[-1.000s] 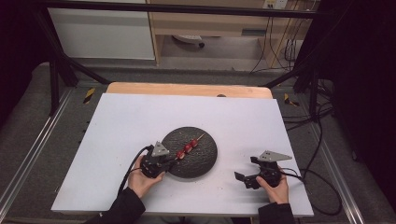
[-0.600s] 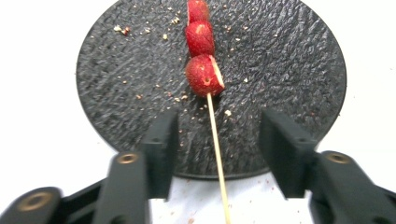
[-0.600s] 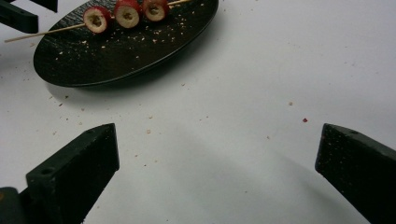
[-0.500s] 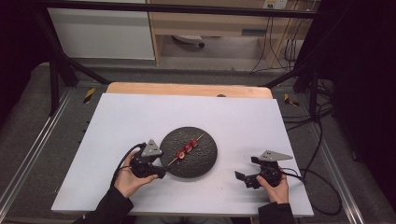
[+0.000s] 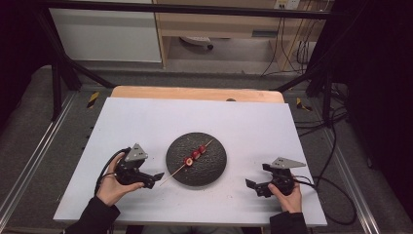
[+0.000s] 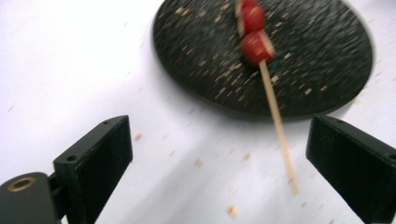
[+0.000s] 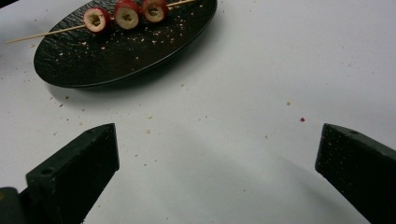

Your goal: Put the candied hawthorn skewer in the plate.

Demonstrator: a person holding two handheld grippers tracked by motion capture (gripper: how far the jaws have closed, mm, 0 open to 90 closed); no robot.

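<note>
Skewer: a wooden skewer (image 5: 195, 157) carrying three red fruit pieces lay diagonally across the plate (image 5: 214, 171) at frame centre in the high view, its bare lower-left end jutting past the rim over the table (image 5: 146, 122).
Fruit: in the right gripper view the pieces (image 7: 126, 15) sat side by side at upper left, cut faces showing pale hollow centres.
Plate: dark, round and speckled with crumbs, it sat flat on the white table.
Left gripper: the left gripper (image 5: 157, 177) hovered at lower left of the high view, just off the skewer's free tip; its jaws had just been opening and stood spread wide, with nothing pressed between them. In its own view the stick's end (image 6: 282, 140) lay in the gap nearer the right-hand jaw, touching neither.
Left hand: the left hand (image 5: 113, 187) cupped the gripper body from below, forearm entering from the bottom edge and the jaws pointing right toward the plate.
Right gripper: the right gripper (image 5: 253, 184) rested on the table at lower right, well apart from the plate, jaws spread and empty, hand behind it.
Step judged: release of the skewer onto the plate.
Doing it well: the jaws probably needed to back straight away along the stick's line, so that neither jaw clipped the overhanging tip and tipped the fruit off.
</note>
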